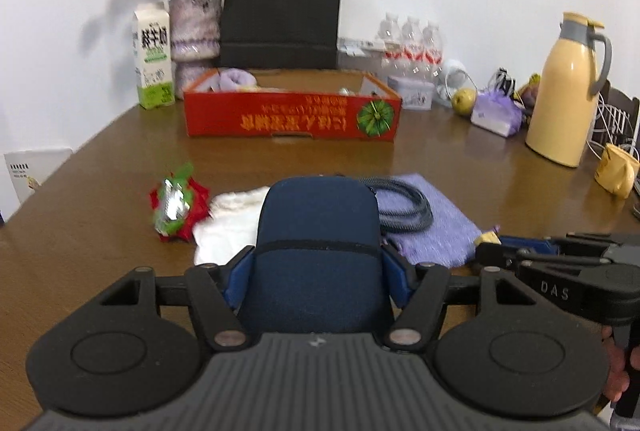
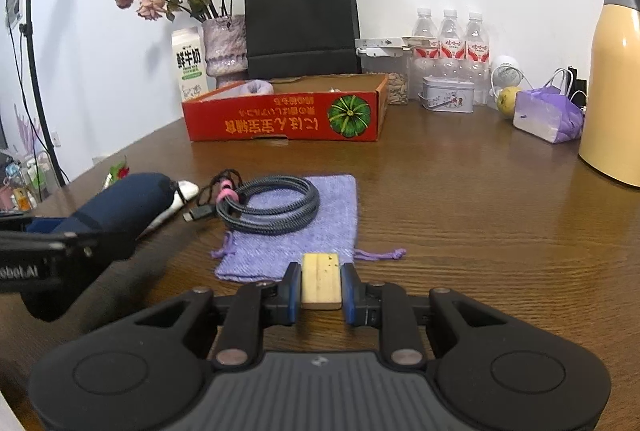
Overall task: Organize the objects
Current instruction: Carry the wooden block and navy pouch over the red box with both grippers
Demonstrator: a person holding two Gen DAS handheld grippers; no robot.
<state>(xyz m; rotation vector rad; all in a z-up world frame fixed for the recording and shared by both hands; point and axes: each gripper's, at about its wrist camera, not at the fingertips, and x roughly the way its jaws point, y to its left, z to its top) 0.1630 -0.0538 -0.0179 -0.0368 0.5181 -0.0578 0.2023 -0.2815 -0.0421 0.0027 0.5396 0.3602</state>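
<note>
Navy pouch point(image 1: 318, 255) sits clamped in the left gripper point(image 1: 318, 271), long axis pointing straight ahead along the fingers, lifted over the white cloth point(image 1: 228, 219). Right gripper point(image 2: 320, 289) is pinched on a small wooden block point(image 2: 321, 285) at the near edge of the purple bag point(image 2: 296, 231). Red box point(image 1: 292, 117) lies dead ahead, well apart, across bare table point(image 1: 460, 167); the left hand looks nearer to it.
</note>
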